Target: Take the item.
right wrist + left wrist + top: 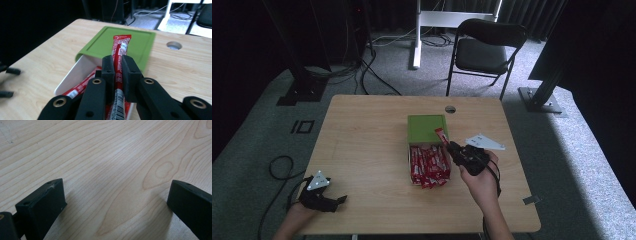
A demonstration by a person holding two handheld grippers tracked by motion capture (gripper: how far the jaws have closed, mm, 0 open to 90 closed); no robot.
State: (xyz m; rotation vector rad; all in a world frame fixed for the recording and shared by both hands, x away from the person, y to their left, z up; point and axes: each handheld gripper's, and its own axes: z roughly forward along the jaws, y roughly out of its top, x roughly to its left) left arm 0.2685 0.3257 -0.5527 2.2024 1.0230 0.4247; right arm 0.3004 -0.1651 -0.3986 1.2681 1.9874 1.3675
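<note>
Right gripper point(117, 65) pinches one red sachet point(119, 53) edge-on, just above the open white box point(72, 75) of sachets, green lid point(140, 42) beyond. Thin grip: it could swivel or slip if jerked. Left gripper point(324, 197) spread, idle on table point(112, 157).

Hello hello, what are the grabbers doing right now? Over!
Right gripper shut on one red packet, held over the white box. Left gripper open, low over the bare table. Nothing in the way. Over.
</note>
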